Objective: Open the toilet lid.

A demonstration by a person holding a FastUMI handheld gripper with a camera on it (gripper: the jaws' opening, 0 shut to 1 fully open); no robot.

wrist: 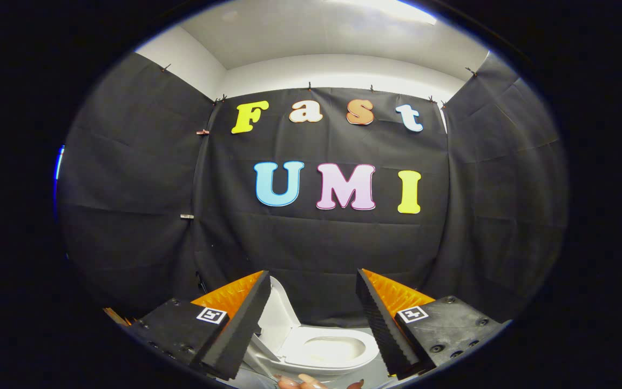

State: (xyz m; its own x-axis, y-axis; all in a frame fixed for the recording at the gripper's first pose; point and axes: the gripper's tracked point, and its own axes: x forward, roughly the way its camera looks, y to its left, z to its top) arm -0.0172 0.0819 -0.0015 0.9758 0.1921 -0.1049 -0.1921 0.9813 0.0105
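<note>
between the fingers (pixel 311 329), just ahead, sits the white toilet (pixel 327 351) with its lid (pixel 277 319) raised, leaning toward the left finger. fingers spread wide, gripping nothing. fingertips of a hand (pixel 311 382) show nearest.

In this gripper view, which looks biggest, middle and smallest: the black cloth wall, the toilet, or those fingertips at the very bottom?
As they look here:
1. Black cloth wall, by far.
2. Toilet, lid up, seen between the open gripper fingers.
3. Person's fingertips, barely peeking in.
The wall and toilet sit farther off, the fingertips nearer, so true sizes differ.
</note>
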